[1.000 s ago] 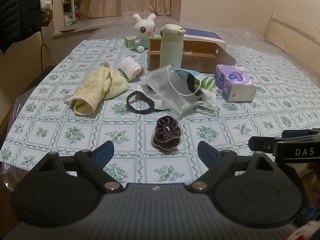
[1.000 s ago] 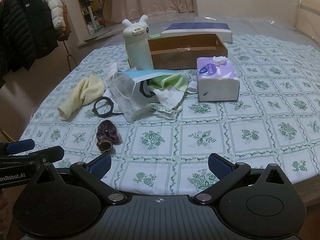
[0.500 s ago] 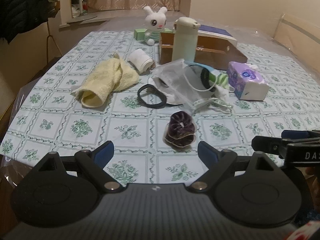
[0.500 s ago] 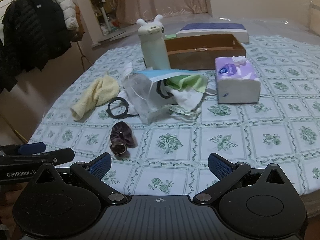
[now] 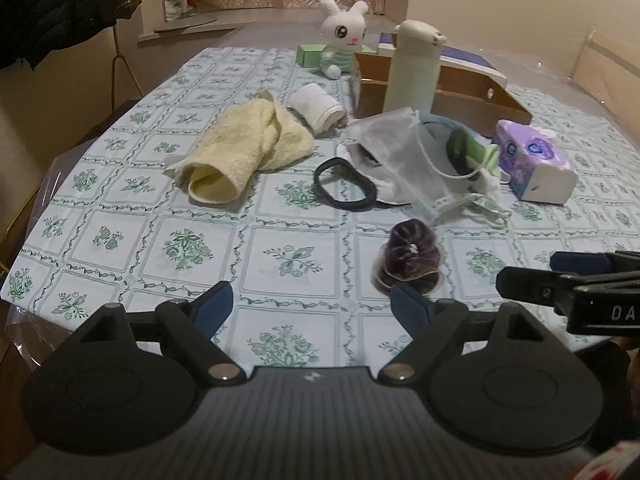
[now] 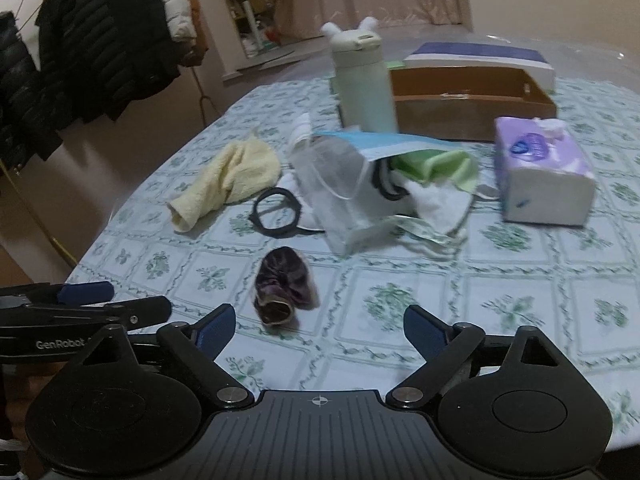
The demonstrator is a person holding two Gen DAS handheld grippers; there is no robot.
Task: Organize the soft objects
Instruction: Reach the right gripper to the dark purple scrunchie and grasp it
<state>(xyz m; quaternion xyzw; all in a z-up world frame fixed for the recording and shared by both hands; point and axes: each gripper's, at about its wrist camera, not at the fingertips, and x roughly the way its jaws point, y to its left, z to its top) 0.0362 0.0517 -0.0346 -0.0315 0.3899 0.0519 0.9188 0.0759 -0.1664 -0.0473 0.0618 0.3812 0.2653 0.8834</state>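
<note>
A dark purple scrunchie [image 5: 410,258] [image 6: 282,290] lies on the tablecloth close in front of both grippers. My left gripper [image 5: 312,304] hangs above the near edge, its jaws closing a little with nothing between them; the scrunchie is just beyond its right finger. My right gripper [image 6: 320,326] is likewise wide, closing, with nothing in it. Beyond lie a yellow towel [image 5: 244,148] [image 6: 228,176], a black hair band [image 5: 346,186] [image 6: 278,212], a pile of face masks and cloths [image 5: 416,160] [image 6: 384,184], a rolled white cloth [image 5: 318,106] and a white plush bunny [image 5: 342,36].
A pale green bottle [image 5: 412,68] [image 6: 364,80] stands before a brown cardboard box [image 5: 476,98] [image 6: 468,100]. A purple tissue pack [image 5: 532,160] [image 6: 540,176] lies right. A book [image 6: 480,56] is behind the box. Dark coats [image 6: 92,40] hang left of the table.
Both grippers have moved forward and lower over the table, so the scrunchie and the pile look nearer. Their fingers have come slightly closer together.
</note>
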